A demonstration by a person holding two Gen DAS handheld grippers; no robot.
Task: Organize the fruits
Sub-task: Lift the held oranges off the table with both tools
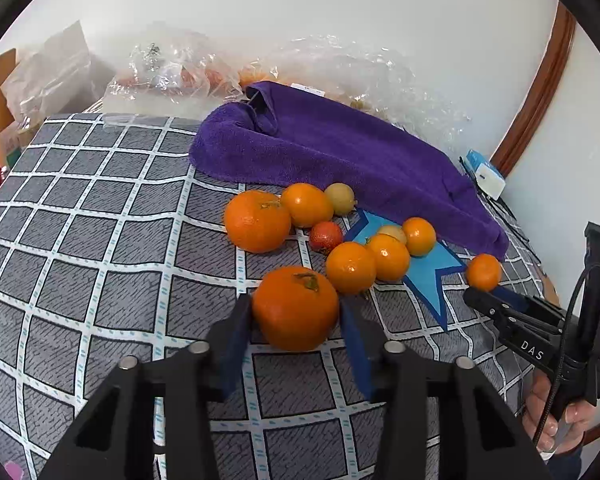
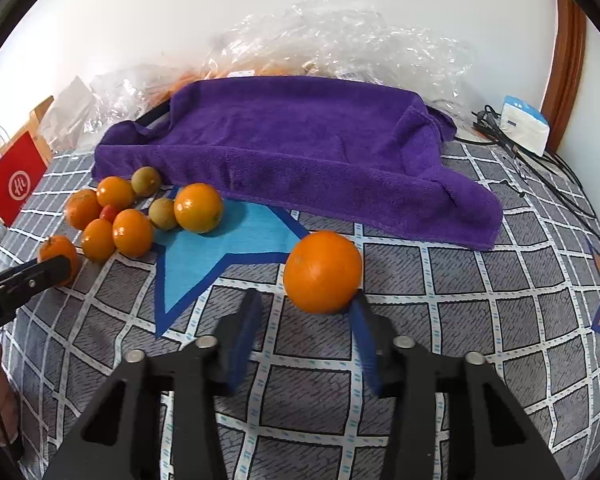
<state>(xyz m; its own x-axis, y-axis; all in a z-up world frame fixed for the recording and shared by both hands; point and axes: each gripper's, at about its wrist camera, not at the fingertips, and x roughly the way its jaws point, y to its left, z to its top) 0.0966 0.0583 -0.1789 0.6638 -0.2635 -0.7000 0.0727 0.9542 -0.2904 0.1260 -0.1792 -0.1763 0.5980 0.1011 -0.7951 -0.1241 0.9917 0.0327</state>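
A large orange sits between the blue fingers of my left gripper; the jaws look closed against its sides. Beyond it lies a cluster of several oranges, a red fruit and two yellow-green fruits on the checked bedcover. In the right wrist view another orange lies just ahead of my open right gripper, touching its right finger only. The same cluster lies at the left there. A purple towel lies behind the fruit.
Clear plastic bags with more fruit lie against the wall behind the towel. A white and blue box and black cables are at the far right. A red box stands at the left edge.
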